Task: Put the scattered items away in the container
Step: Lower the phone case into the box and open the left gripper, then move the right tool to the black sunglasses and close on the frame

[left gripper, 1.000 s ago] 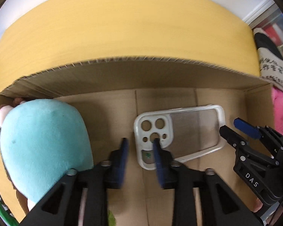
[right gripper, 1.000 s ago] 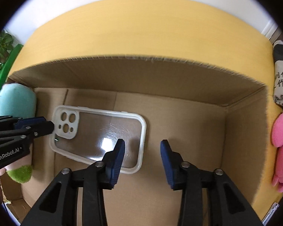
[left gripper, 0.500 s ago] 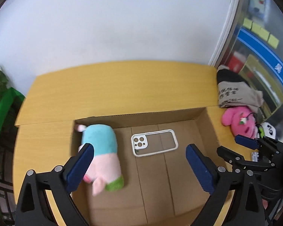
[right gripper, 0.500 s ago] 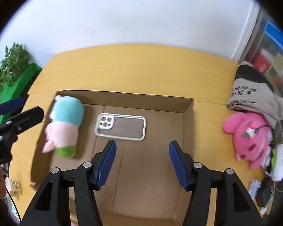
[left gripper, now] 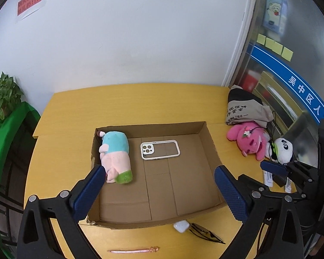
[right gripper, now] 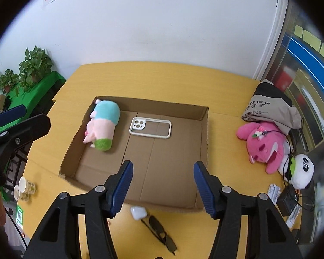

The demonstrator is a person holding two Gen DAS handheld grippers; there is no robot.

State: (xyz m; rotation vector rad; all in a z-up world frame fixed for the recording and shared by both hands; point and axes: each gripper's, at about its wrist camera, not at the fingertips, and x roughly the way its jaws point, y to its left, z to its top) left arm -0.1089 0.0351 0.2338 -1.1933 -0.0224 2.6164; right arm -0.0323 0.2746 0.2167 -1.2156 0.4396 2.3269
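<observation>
A shallow cardboard box (left gripper: 211,149) (right gripper: 205,142) sits on the yellow table. Inside lie a blue-pink plush toy (left gripper: 115,155) (right gripper: 102,124) and a clear phone case (left gripper: 160,150) (right gripper: 150,127). In front of the box lie a white earbud case (left gripper: 181,226) (right gripper: 138,213), dark glasses (left gripper: 206,235) (right gripper: 162,235) and a pink hair stick (left gripper: 132,250). My left gripper (left gripper: 159,191) is open wide and empty, high above the box's near part. My right gripper (right gripper: 163,183) is open and empty above the box's near edge.
A pink plush (left gripper: 249,140) (right gripper: 264,144), a panda plush (left gripper: 283,150) (right gripper: 301,169) and a grey bag (left gripper: 246,109) (right gripper: 267,108) lie at the table's right. Cables and a black adapter (right gripper: 288,197) lie at the right front. Cups (right gripper: 23,186) stand at the left edge.
Both grippers have pulled up and back out of the box and opened wider. The phone case stays on the box floor beside the plush.
</observation>
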